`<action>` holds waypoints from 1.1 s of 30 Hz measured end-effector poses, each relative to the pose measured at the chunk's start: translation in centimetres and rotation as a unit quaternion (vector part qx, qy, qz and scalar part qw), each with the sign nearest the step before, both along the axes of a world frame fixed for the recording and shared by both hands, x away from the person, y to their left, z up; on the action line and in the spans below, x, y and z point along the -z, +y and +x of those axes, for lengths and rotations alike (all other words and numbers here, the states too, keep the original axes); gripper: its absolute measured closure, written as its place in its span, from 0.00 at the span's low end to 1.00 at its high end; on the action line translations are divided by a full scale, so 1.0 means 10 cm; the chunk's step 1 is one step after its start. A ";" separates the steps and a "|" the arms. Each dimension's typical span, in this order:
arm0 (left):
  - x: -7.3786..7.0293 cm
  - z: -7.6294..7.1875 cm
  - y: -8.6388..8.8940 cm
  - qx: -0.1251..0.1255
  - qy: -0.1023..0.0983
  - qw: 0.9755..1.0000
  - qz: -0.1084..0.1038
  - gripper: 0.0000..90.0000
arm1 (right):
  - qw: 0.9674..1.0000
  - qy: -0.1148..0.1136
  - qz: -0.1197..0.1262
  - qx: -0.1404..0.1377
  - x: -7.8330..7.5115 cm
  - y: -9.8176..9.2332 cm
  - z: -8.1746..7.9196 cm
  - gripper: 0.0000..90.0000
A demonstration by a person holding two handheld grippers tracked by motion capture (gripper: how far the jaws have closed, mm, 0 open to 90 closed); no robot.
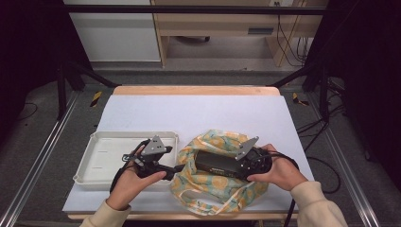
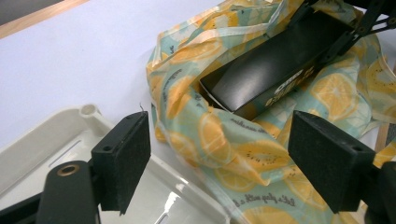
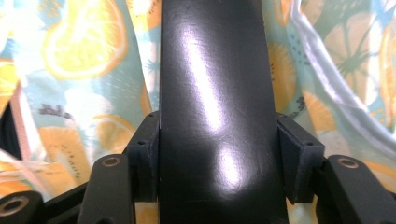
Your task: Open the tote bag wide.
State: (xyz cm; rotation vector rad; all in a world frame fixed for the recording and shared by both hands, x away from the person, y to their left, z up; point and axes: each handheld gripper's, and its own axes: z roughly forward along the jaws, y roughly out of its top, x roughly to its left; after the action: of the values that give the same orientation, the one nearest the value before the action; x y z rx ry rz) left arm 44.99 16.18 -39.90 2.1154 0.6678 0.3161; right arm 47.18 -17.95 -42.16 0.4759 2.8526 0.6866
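One black box [image 3: 215,116] lies on one lemon-print bag [image 1: 213,182], pinched by the right claw [image 3: 217,158]; the left claw [image 2: 224,158] hangs spread beside one white tray [image 1: 101,161] on the counter [image 1: 189,111].

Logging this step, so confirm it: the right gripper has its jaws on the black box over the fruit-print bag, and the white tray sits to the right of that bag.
One detail is wrong: the white tray sits to the left of the fruit-print bag, as the high view shows. The right gripper does have its jaws on the black box over the bag.
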 end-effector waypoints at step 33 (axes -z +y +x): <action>0.11 0.17 0.27 -0.029 0.005 0.999 0.015 0.10 | 0.993 -0.082 0.079 0.039 -0.54 -0.33 -0.34 0.48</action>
State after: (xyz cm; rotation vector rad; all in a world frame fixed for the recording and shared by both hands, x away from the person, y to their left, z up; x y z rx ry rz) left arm 46.72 18.88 -40.98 2.1308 0.7350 0.3495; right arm 43.73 -21.27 -36.78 0.5259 2.6241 0.8974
